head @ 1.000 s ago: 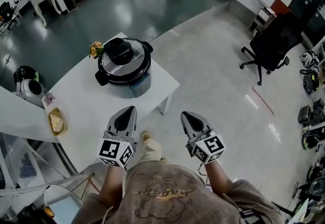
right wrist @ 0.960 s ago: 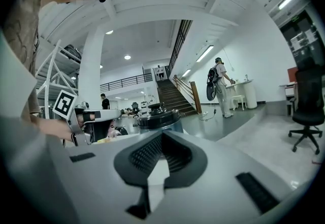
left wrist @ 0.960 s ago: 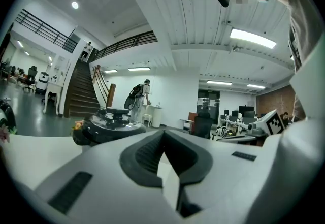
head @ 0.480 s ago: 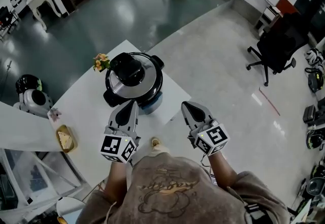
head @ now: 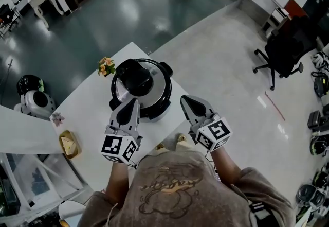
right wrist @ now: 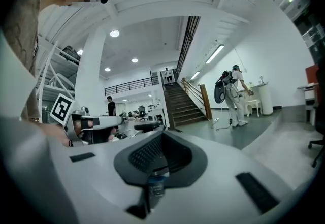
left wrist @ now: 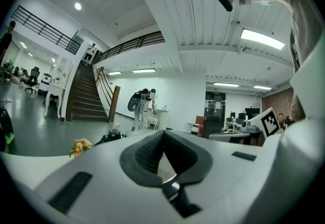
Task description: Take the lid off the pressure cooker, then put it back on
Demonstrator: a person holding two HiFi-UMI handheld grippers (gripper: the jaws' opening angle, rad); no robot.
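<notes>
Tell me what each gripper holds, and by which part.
Nothing is held. The left gripper and the right gripper are both shut and empty; the black-and-silver round pressure cooker has its lid on.

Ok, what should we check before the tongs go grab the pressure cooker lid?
1. Lid sitting on the pressure cooker: ok.
2. Left tongs empty: ok, shut on nothing.
3. Right tongs empty: ok, shut on nothing.
4. Tongs open wide enough to grab: not ok, both are shut.
5. Right tongs lined up with the lid: not ok, they point beside the cooker.
6. Flowers out of the way: ok, they sit at the cooker's far side.
</notes>
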